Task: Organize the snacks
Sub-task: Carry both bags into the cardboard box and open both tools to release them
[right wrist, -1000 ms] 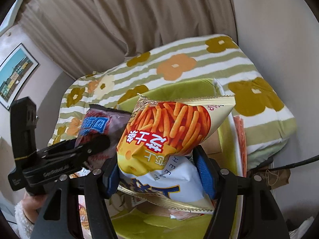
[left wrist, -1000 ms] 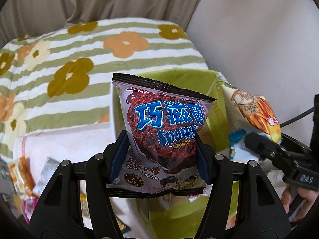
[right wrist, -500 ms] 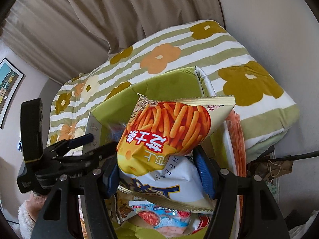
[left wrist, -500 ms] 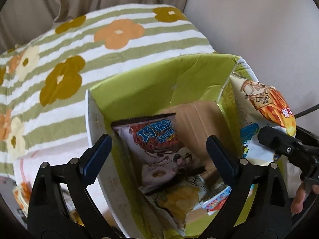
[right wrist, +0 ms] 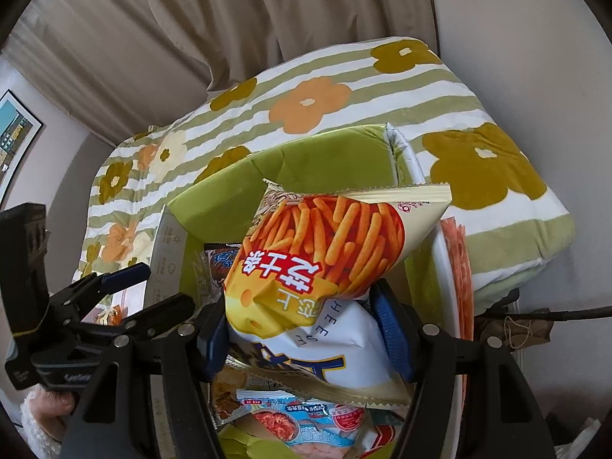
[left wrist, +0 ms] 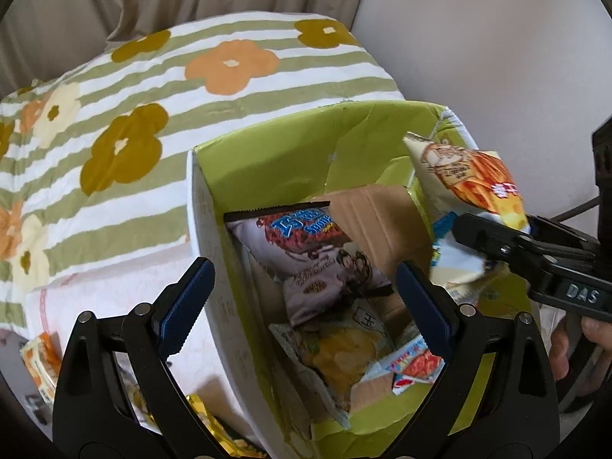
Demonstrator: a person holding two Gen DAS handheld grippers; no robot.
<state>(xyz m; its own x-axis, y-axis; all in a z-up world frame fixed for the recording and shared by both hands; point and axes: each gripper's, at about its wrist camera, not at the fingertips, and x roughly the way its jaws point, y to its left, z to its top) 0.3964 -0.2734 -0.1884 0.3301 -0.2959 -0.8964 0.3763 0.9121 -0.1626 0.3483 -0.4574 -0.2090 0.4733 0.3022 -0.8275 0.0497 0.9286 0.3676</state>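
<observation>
A green cardboard box (left wrist: 275,160) stands open on the bed. Inside it lies the brown chocolate crunch packet (left wrist: 306,252), on top of other packets. My left gripper (left wrist: 304,298) hangs over the box's left wall, open wide with nothing between its pads. One finger is outside the box and the other inside. My right gripper (right wrist: 302,329) is shut on an orange cheese-stick packet (right wrist: 325,260), held above the box (right wrist: 306,160). In the left wrist view that packet (left wrist: 470,179) and the right gripper (left wrist: 497,244) sit over the box's right rim. The left gripper (right wrist: 153,290) shows at the left of the right wrist view.
A chips packet (left wrist: 336,348) and a red-and-blue packet (left wrist: 417,363) lie lower in the box. A striped flower blanket (left wrist: 153,95) lies behind it. Loose snack packets (left wrist: 42,359) lie on the pink cover at lower left. Curtain and wall are close behind.
My left gripper opened and let go of the chocolate packet, which dropped into the box; the gripper then sank lower. My right gripper carried its packet down over the box.
</observation>
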